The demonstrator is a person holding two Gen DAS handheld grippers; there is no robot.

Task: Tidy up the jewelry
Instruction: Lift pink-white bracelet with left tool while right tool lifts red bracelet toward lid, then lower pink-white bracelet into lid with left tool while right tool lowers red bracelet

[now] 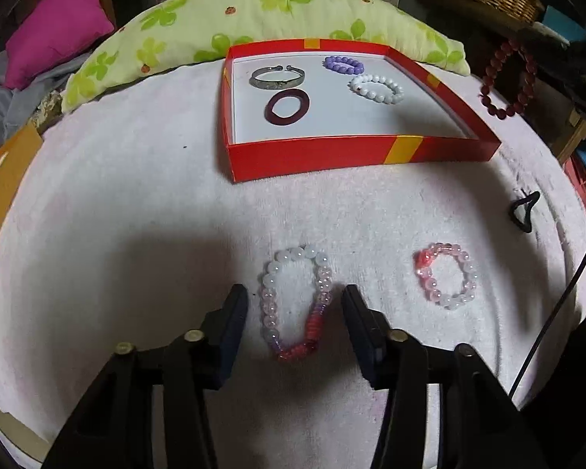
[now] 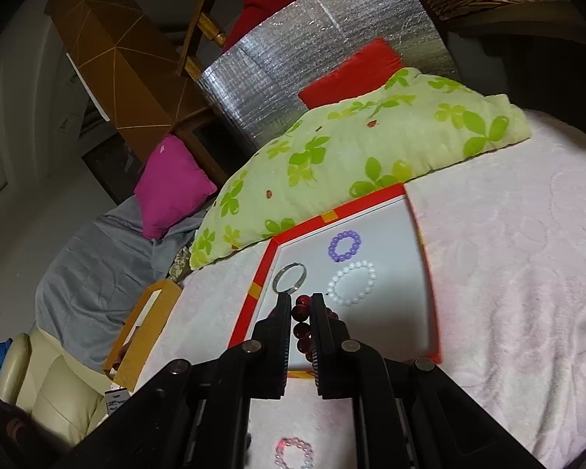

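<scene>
Currently the right tool (image 2: 301, 305) grips the dark red bead bracelet (image 2: 301, 328) above the red box (image 2: 254, 293), so lower it onto bare white floor before releasing, while the open left tool (image 1: 295, 305) straddles the pink-and-white bracelet (image 1: 295, 297).

The left gripper (image 1: 295, 305) hangs low over a fuzzy white blanket (image 1: 136, 215), and its two black fingers (image 1: 230, 324) are spread wide with a long pink and white bead bracelet (image 1: 295, 305) lying between them, not touching. A small pink bead bracelet (image 1: 445, 275) lies near on the right. Farther back a red box (image 1: 332, 154) holds a silver bangle (image 1: 277, 77), a dark red ring bangle (image 1: 287, 106), a purple bead bracelet (image 1: 343, 64) and a white bead bracelet (image 1: 376, 88), and a dark red bead bracelet (image 1: 508, 78) hangs up in the air to the right of the box.
</scene>
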